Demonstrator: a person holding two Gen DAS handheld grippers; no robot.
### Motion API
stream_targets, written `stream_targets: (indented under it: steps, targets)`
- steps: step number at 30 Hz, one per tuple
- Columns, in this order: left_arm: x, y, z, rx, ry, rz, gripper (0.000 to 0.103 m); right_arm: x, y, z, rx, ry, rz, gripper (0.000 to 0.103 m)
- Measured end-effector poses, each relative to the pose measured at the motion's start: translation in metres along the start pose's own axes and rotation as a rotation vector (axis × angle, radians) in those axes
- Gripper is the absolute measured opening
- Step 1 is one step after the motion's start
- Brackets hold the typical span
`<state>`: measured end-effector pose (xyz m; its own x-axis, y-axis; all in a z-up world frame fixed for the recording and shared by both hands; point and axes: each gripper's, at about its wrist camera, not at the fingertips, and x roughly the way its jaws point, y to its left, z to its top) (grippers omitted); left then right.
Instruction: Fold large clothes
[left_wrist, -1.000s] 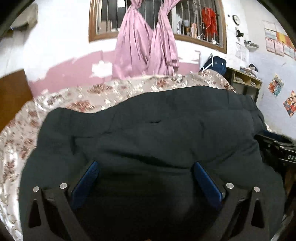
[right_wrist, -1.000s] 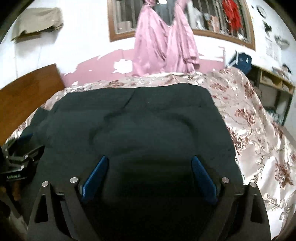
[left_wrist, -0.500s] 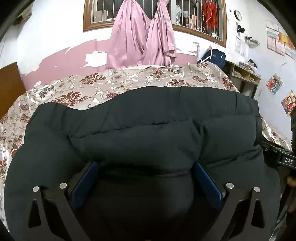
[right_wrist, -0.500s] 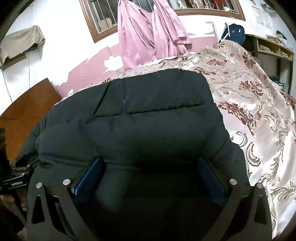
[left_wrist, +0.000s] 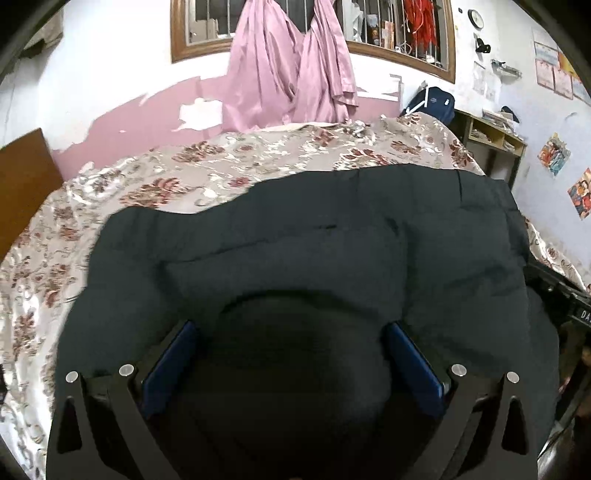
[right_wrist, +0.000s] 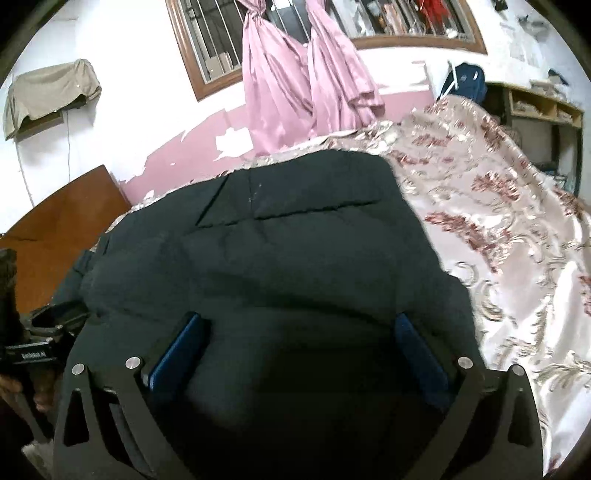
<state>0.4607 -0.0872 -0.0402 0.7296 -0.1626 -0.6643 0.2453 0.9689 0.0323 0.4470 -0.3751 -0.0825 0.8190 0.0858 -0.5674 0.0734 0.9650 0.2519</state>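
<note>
Fabric of the dark quilted jacket (left_wrist: 332, 258) is lying spread over the floral bedspread (left_wrist: 155, 192), and it is filling the gap between the fingers of both tools. Compared with half a second ago, the left wrist view is showing more of the bedspread beyond the jacket's far edge, and that edge is now sitting lower in the picture; a second ago it looked much as it does now. In the right wrist view the jacket (right_wrist: 295, 251) is looking flatter than half a second ago, with the bedspread (right_wrist: 498, 229) wide open to its right.

The left gripper (left_wrist: 291, 354) is standing wide, its blue pads (left_wrist: 170, 365) bedded in a bulge of cloth; whether they are pressing it I cannot tell. The right gripper (right_wrist: 299, 347) is also spread as wide as it goes, cloth between its pads (right_wrist: 177, 350), and no squeeze is visible.

The near part of the jacket is lost in shadow between the fingers. The other tool is cut off at each picture's edge. Pink curtains (left_wrist: 288, 66) are hanging at the barred window (left_wrist: 406, 26). The contents of the wooden shelf unit (right_wrist: 535, 103) are too small to make out.
</note>
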Motion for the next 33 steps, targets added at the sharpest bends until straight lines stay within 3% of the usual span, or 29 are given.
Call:
stream_targets:
  steps: [8, 16, 23, 27, 33]
  targets:
    - [-0.042, 0.049, -0.023, -0.073, -0.085, 0.096, 0.103, -0.030, -0.024, -0.012, -0.025, -0.020, -0.076, 0.101]
    - [-0.044, 0.118, -0.052, -0.240, -0.025, 0.148, 0.103, -0.035, -0.057, -0.022, 0.059, 0.029, -0.096, 0.101]
    - [-0.025, 0.170, -0.076, -0.479, 0.046, 0.022, 0.103, -0.021, -0.066, -0.028, 0.101, 0.073, -0.070, 0.101]
    - [-0.006, 0.176, -0.082, -0.509, 0.088, -0.033, 0.103, -0.010, -0.067, -0.027, 0.099, 0.106, -0.052, 0.101]
    - [0.007, 0.178, -0.091, -0.529, 0.084, -0.077, 0.103, 0.004, -0.079, -0.033, 0.181, 0.144, 0.022, 0.101]
